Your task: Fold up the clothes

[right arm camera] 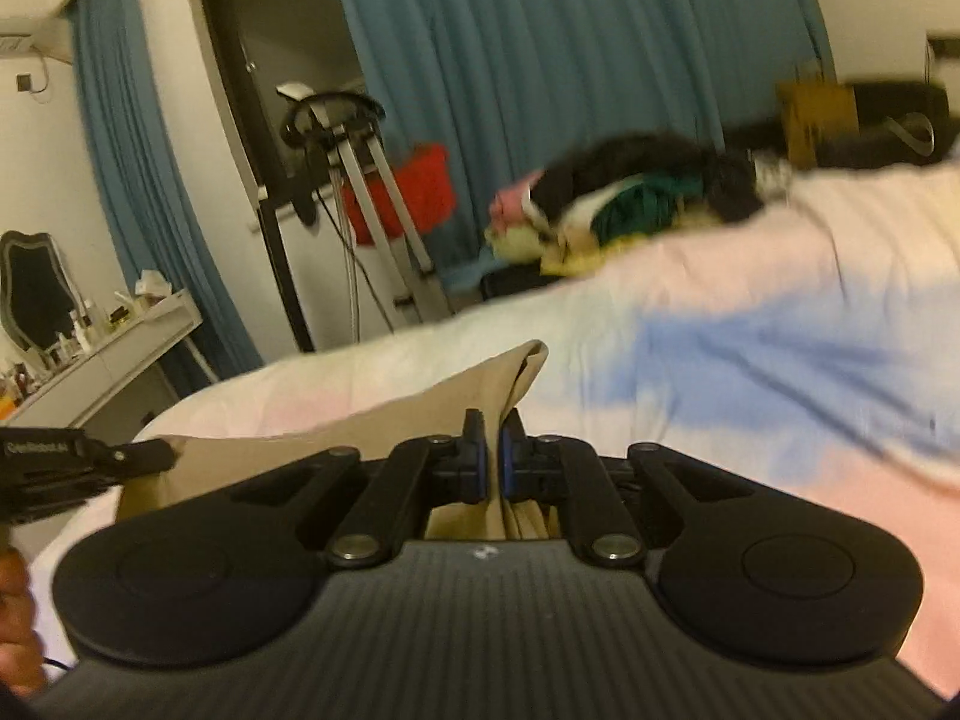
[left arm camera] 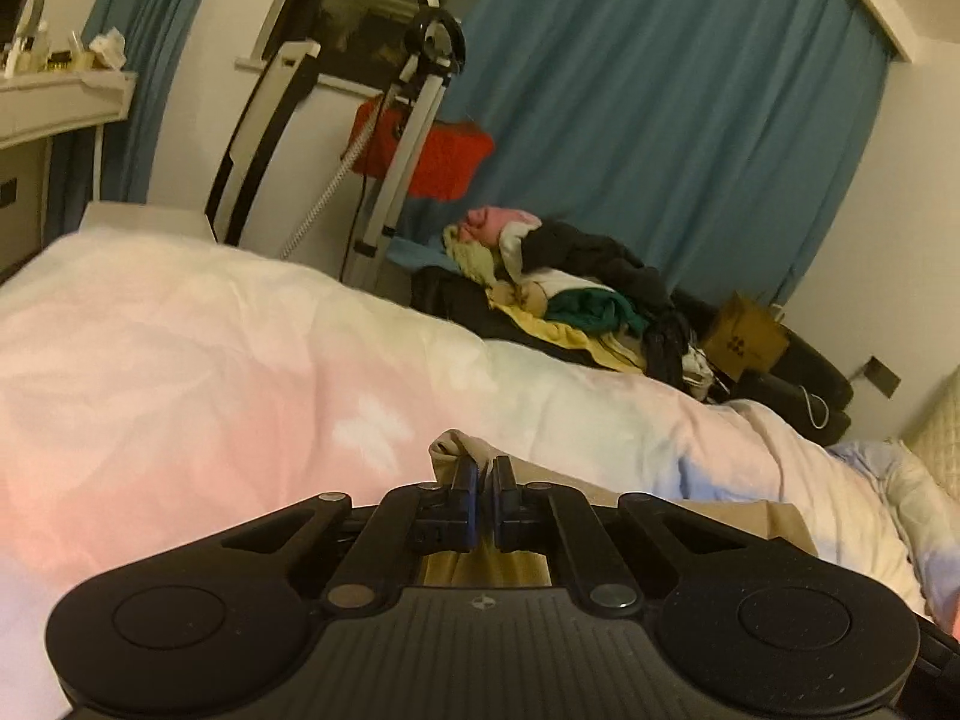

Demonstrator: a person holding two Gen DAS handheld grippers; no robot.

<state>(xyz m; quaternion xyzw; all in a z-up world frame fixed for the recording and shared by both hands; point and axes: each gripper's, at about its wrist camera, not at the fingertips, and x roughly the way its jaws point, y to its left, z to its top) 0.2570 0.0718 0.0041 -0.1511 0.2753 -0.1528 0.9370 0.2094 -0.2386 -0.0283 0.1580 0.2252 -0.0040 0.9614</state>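
A beige garment (left arm camera: 690, 516) lies on the bed's pastel duvet (left arm camera: 240, 360). My left gripper (left arm camera: 485, 468) is shut on a bunched edge of it, with a tuft of cloth poking up past the fingertips. In the right wrist view the same beige garment (right arm camera: 360, 420) stretches leftward, and my right gripper (right arm camera: 492, 426) is shut on another edge of it. The left gripper's body (right arm camera: 72, 462) shows at the far left of that view, held by a hand (right arm camera: 15, 612). Most of the cloth under both grippers is hidden.
A pile of mixed clothes (left arm camera: 576, 288) sits on a dark seat beyond the bed. A metal stand (left arm camera: 408, 138) with a red fabric bin (left arm camera: 444, 162) stands before blue curtains (left arm camera: 660, 120). A dressing table (right arm camera: 114, 354) with bottles is at left, a cardboard box (left arm camera: 747, 339) at right.
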